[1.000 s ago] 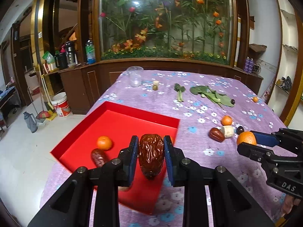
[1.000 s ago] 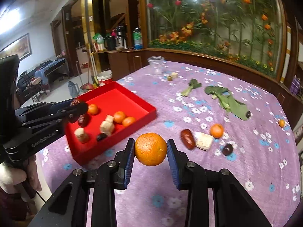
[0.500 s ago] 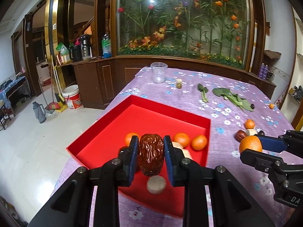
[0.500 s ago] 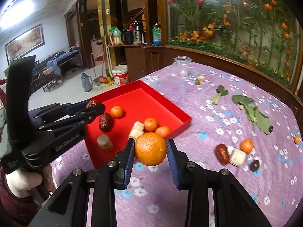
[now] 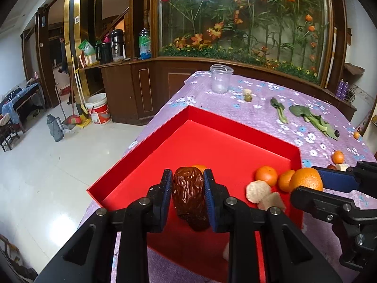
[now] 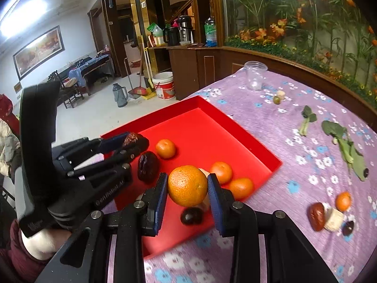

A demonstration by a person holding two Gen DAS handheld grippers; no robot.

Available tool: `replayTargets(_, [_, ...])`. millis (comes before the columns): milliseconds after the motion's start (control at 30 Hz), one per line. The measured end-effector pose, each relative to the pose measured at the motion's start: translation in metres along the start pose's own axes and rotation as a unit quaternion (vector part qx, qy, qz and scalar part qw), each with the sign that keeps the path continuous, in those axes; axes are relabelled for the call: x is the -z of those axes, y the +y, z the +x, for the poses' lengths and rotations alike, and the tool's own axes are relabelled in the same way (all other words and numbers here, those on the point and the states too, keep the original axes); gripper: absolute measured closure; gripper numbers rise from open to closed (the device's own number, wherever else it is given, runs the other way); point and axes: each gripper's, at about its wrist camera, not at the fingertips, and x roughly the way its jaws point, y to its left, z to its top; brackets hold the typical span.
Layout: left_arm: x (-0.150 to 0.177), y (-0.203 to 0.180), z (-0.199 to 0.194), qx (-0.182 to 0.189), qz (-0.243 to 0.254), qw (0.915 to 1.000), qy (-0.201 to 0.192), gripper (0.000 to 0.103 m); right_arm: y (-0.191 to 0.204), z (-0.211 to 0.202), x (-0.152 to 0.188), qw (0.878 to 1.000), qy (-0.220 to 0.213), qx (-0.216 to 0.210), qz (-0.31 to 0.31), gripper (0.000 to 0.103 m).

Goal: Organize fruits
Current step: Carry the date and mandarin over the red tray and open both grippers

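Note:
My left gripper (image 5: 187, 180) is shut on a wrinkled brown date (image 5: 188, 195), held over the near part of the red tray (image 5: 235, 123). My right gripper (image 6: 187, 178) is shut on a large orange (image 6: 187, 188), above the tray's near right corner. In the left wrist view the orange (image 5: 306, 180) shows at the right. The tray holds three tangerines (image 6: 165, 148), another date (image 6: 147, 167), pale chunks (image 5: 258, 191) and a dark round fruit (image 6: 192, 215). The left gripper (image 6: 132, 145) appears at the left of the right wrist view.
On the purple flowered cloth (image 6: 271, 141) to the right lie a date (image 6: 315, 215), a pale chunk (image 6: 333, 219), a tangerine (image 6: 343, 201) and a small dark fruit (image 6: 348, 227). Green leaves (image 6: 346, 146), a clear cup (image 6: 254, 75) and an olive (image 6: 276, 99) sit farther back. The table's left edge drops to the floor.
Both grippers have moved left and slightly down, from over the cloth to over the red tray, each keeping its fruit. The tray now fills more of both views.

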Motion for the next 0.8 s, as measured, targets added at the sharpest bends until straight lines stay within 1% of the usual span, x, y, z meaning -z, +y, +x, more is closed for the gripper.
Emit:
replayTargets(333, [-0.003,0.007,0.024,-0.003,-0.006,0.9998,0.02,0.078,-0.006,0.037,-0.015,1.0,0.019,-0.011,0.019,0.066])
replayTargets(800, [-0.008,0.009,0.031,-0.001,-0.012,0.9996,0.024,0.077,-0.017,0.064,-0.023,0.999,0.034,-0.012,0.04,0.065])
